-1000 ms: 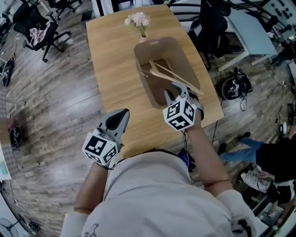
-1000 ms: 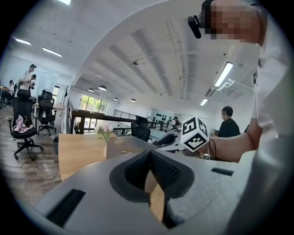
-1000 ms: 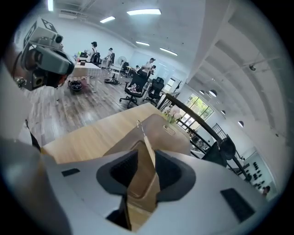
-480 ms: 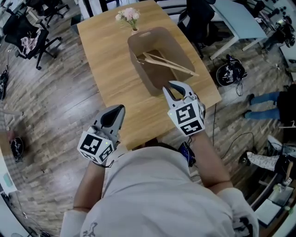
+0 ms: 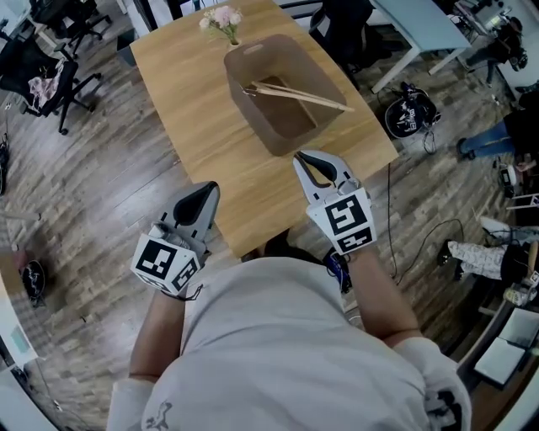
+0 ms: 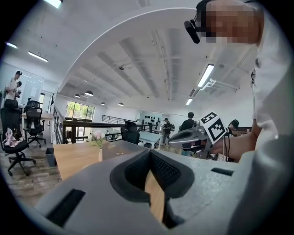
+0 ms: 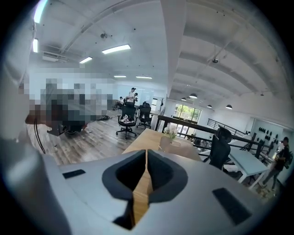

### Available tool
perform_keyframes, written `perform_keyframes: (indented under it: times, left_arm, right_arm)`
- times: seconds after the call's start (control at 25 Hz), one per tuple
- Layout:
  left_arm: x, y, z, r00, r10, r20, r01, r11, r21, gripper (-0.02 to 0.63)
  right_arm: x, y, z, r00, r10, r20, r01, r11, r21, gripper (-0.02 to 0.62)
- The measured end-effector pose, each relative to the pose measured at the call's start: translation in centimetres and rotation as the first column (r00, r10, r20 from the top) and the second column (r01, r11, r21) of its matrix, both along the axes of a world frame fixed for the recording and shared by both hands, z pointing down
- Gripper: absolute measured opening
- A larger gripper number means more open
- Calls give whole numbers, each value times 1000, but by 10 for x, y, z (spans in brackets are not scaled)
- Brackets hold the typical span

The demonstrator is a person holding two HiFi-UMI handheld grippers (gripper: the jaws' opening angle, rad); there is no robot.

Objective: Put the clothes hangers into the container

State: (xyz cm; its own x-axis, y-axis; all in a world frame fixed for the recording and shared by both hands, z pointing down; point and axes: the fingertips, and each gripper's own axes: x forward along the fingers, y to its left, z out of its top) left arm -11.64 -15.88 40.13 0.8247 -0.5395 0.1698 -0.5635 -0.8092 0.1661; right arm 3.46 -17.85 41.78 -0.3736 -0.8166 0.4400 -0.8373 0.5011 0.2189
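Several wooden clothes hangers [image 5: 299,94] lie inside the brown container [image 5: 238,52] on the far half of the wooden table [image 5: 194,126], one end jutting over its right rim. My right gripper [image 5: 305,156] hovers over the table's near edge, short of the container; its jaws are closing, almost together, with nothing between them [image 7: 146,153]. My left gripper [image 5: 208,187] hangs left of the table's near corner, shut and empty [image 6: 149,153]. The container [image 7: 177,144] shows beyond the right jaws.
A small vase of pink flowers [image 5: 221,18] stands behind the container. Office chairs [image 5: 50,80] are on the wood floor to the left, another chair [image 5: 337,21] beyond the table. A dark helmet-like thing [image 5: 408,109] and cables lie on the floor at right.
My right gripper has drawn back from the container toward the table's near edge and its jaws have come together. The left gripper stays shut, drifting slightly back with me.
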Motion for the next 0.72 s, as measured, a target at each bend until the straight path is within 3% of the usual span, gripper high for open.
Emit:
perform_keyframes:
  times: [0.36,0.72]
  left_arm:
    - [-10,22,-9,999,36,-7,-36,999,16,6]
    - [7,34,-13,998,67,0,-67,997,28,6]
  right_arm:
    - [-11,38,-7,998,4,60,-6,999,40,6]
    - [2,68,-21,994,-35,100,25,995,96,6]
